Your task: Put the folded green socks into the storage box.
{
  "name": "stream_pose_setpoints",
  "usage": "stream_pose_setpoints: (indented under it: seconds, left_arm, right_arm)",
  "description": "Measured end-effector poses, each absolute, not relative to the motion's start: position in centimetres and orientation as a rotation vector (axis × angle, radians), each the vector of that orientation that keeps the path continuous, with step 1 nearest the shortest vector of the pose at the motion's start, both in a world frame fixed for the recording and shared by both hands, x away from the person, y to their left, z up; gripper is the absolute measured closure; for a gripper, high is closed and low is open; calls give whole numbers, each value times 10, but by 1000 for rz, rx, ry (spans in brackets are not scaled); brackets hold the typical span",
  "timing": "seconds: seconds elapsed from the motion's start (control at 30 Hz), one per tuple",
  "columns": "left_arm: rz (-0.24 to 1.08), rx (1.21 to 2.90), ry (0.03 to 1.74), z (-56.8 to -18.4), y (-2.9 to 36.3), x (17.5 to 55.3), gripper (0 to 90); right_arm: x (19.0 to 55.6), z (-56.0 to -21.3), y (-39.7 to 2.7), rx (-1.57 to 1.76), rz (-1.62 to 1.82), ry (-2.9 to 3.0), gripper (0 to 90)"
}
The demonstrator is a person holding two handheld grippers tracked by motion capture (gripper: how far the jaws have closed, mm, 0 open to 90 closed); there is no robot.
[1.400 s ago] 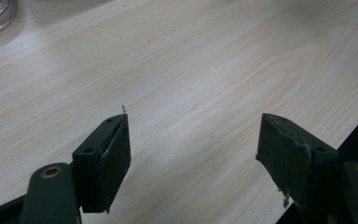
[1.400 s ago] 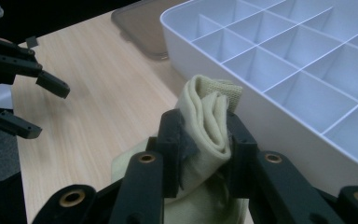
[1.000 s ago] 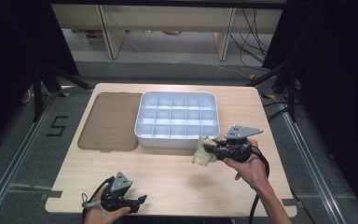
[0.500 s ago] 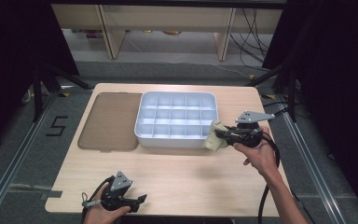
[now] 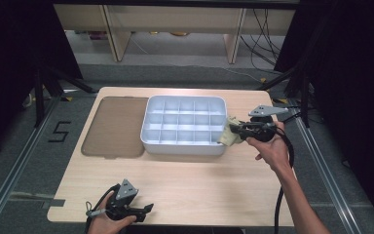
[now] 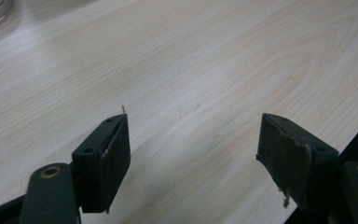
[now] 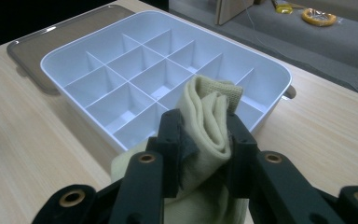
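A person sits at a pale wooden table (image 5: 199, 195) with a two-jaw gripper in each hand; the right gripper (image 5: 231, 134) pinches a folded, pale yellow-green cloth (image 5: 229, 135) between its black jaws, and holds it in the air at the right-hand wall of a white compartment tray (image 5: 185, 146) near the front corner; seen along the jaws in the right gripper view, the cloth (image 7: 209, 126) stands bunched and upright between the pads, its top fold reaching over the tray's rim (image 7: 279, 74) toward the nearest cells, which all look empty; a flat brown lid (image 5: 114, 126) lies on the table just beside the tray's left side, touching or nearly touching it; the left gripper (image 5: 143, 210) rests low at the near edge of the table, well apart from the tray, its jaws spread wide with nothing but bare wood between them, as the left gripper view (image 6: 193, 154) shows; the step in hand appears to be carrying the cloth to the tray in order to set it into one of the cells; the next move likely calls for bringing the cloth fully over a chosen cell on the right side, lowering it between the dividers so the folds do not catch on a wall, then parting the jaws to let it drop; the bulk of the cloth may be snug in one cell, so it may need pressing down.
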State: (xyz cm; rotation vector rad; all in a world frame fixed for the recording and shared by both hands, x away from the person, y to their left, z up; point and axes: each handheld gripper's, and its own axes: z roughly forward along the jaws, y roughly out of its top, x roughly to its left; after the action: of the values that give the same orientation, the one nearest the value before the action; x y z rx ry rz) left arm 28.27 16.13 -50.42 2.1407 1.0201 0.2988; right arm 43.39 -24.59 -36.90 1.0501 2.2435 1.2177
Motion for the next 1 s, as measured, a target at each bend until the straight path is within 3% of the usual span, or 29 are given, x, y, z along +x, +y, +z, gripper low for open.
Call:
stream_pose_setpoints:
  seconds: [1.0]
  left_arm:
    - [292, 2168, 1018, -506, 160, 281, 248]
  right_arm:
    - [480, -390, -208, 1004, 903, 2303, 723]
